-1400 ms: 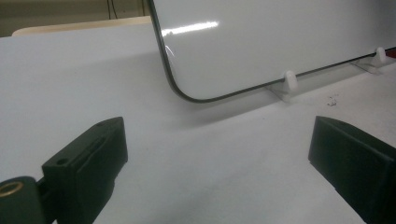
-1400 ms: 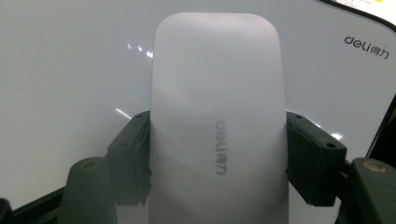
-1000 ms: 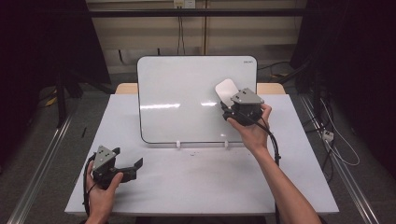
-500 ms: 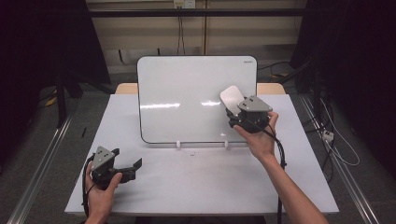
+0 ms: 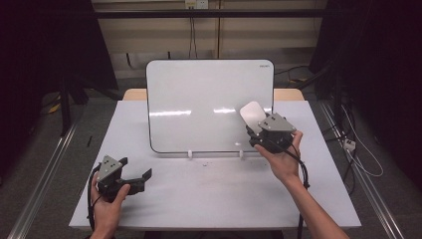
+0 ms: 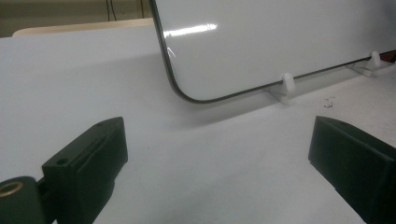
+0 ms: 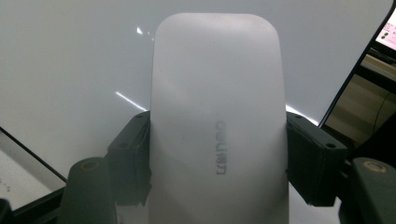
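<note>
Since a second ago the right gripper (image 5: 256, 125) has slid down and to the right across the whiteboard (image 5: 199, 104), carrying the eraser (image 5: 252, 113) from the board's upper right toward its lower right corner; the left gripper (image 5: 137, 180) has stayed where it was, low on the table (image 5: 209, 199).

The step in hand looks like wiping the board. The eraser sits at the board's right side, above the bottom edge, and in the right gripper view its pale back (image 7: 217, 135) is clamped between the two black jaws, which press on its long sides. Whether its face touches the board cannot be told from here. The board looks clean across what shows, so the wipe seems well along — the next move probably calls for either one more pass along the bottom strip, keeping the eraser flat and the pressure light so the board does not tip on its small white feet (image 5: 189, 154), or lifting away to set the eraser down.

The right forearm reaches up from the lower right, wrist bent back, hand wrapped under the gripper. The left hand rests near the table's front left, its jaws wide apart and empty — pointing toward the board's lower left corner (image 6: 180, 91).
</note>
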A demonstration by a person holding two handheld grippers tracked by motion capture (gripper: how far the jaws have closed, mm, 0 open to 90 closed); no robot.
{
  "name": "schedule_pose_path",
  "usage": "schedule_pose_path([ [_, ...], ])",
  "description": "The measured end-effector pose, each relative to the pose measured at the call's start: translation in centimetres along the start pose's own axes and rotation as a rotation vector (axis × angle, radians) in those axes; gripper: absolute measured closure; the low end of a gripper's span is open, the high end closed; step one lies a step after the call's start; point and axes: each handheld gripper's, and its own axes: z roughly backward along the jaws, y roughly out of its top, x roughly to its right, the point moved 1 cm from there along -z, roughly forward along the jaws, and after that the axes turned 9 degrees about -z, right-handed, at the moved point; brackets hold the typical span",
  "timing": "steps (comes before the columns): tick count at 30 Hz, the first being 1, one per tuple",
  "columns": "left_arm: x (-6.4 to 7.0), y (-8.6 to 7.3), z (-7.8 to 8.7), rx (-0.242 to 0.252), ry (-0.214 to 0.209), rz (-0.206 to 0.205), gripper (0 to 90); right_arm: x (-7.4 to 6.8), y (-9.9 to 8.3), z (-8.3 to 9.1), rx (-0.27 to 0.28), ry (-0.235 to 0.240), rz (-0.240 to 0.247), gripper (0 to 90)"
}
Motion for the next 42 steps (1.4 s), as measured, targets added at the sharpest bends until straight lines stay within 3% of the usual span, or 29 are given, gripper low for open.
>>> schedule_pose_path([
  [5,0.1,0.0,0.1,0.000,0.006,-0.006,4.5,-0.1,-1.6,-0.1,-0.011,-0.011,-0.014,31.6],
  [13,0.3,0.2,0.1,0.011,0.011,-0.006,4.5,-0.6,-2.8,-0.6,-0.042,-0.008,0.007,31.6],
  [17,0.2,0.0,0.1,-0.008,0.011,-0.014,4.5,-0.6,-3.5,-1.3,-0.060,-0.012,0.017,31.7],
  [40,0.2,0.1,-0.1,-0.019,0.013,-0.017,4.5,-1.2,-4.3,-3.6,-0.095,-0.064,0.075,31.6],
  [42,0.3,0.1,-0.1,-0.006,0.015,-0.003,4.5,-1.2,-4.3,-3.6,-0.096,-0.071,0.078,31.6],
])
